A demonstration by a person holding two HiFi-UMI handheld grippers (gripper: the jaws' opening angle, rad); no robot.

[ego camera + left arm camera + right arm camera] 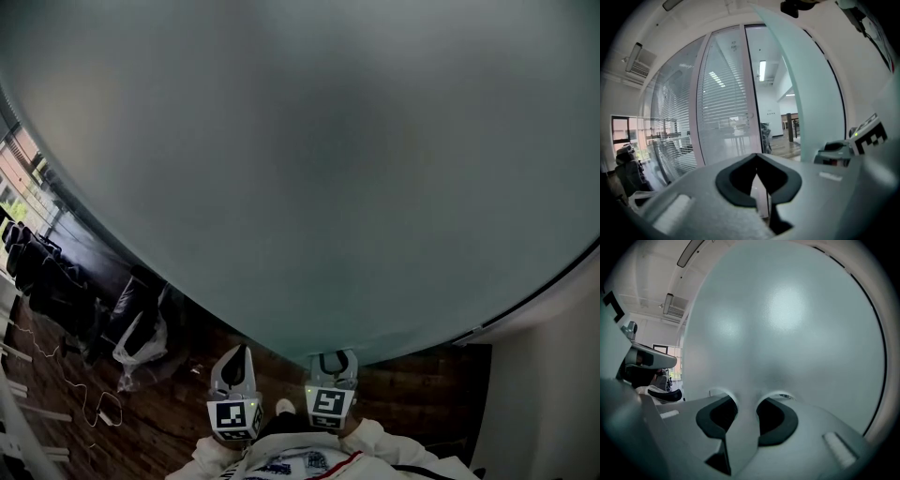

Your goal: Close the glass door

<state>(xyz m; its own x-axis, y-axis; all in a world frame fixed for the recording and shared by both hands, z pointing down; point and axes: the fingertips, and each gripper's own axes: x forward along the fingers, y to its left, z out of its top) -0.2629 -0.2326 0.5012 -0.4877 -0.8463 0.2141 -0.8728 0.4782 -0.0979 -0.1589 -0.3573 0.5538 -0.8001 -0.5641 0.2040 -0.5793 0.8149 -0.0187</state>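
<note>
The wide frosted pale-green glass door [309,169] fills nearly the whole head view, and both claws sit low in front of it, above the dark wooden floor [403,394]. The right claw [743,401] points squarely at the pane [787,324]. Its jaws are spread, with only the frosted surface showing in the gap between them and nothing pinched. The tips stand right up against the glass, though we cannot tell whether they touch it. In the head view this claw [333,358] lies just beside the left claw [236,352].

The left claw [757,161] has its jaws pressed together at the tips, holding nothing. It looks past the door's free edge [811,93], which rises on its right, toward a clear glass partition with white blinds [724,108] and an open doorway.

Black office chairs [47,281] and a white plastic bag [136,347] stand on the floor at the left, well apart from the claws.
</note>
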